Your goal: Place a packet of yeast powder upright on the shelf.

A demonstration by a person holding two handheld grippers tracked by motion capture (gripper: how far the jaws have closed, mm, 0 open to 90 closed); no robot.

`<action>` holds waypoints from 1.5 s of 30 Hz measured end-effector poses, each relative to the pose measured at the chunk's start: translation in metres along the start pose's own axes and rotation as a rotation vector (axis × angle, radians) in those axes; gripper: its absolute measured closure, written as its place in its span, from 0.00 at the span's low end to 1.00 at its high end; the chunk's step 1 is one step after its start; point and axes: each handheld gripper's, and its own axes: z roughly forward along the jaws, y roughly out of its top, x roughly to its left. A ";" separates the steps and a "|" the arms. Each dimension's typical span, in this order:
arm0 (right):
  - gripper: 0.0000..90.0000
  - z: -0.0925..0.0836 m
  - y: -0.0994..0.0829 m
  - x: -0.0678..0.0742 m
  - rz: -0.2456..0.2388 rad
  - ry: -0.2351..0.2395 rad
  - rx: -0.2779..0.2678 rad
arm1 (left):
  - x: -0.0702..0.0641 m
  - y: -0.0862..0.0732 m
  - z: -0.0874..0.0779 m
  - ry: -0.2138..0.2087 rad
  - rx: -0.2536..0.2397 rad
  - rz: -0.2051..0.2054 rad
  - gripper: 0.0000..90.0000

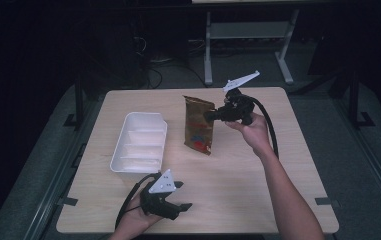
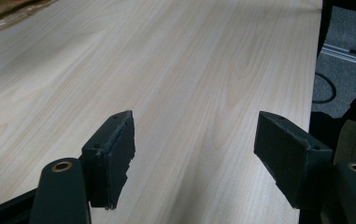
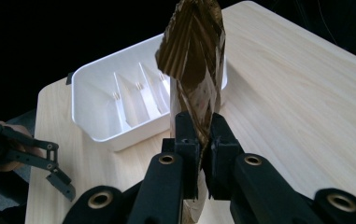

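Jaws of the right gripper (image 3: pixel 202 140) are pinching a brown foil snack bag (image 3: pixel 195 70) by its edge, the pads pressing the crinkled film flat between them. In the high view this right gripper (image 1: pixel 213 115) is sitting over the far middle of the wooden table (image 1: pixel 278 165), held level and pointing left, with the bag (image 1: pixel 198 125) hanging upright from its side edge; whether the bag's lower end is touching the tabletop is impossible to tell. Just to the left of the bag, a white divided bin (image 1: pixel 139 144) is standing on the table, its inner partitions splitting it into several compartments. Near the front edge, the left gripper (image 1: pixel 180 196) is resting in the person's left hand (image 1: pixel 134 222), well apart from bag and bin. Its jaws are standing wide apart with bare tabletop (image 2: pixel 185 70) between the pads (image 2: pixel 115 149).
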 end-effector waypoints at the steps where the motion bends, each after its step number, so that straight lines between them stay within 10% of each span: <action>1: 0.94 0.000 0.000 0.000 0.000 0.000 0.000 | 0.000 0.000 0.000 0.000 0.000 0.000 0.31; 45: 0.94 0.075 0.080 0.002 -0.077 0.093 0.036 | 0.010 -0.003 -0.005 0.002 -0.018 -0.009 0.30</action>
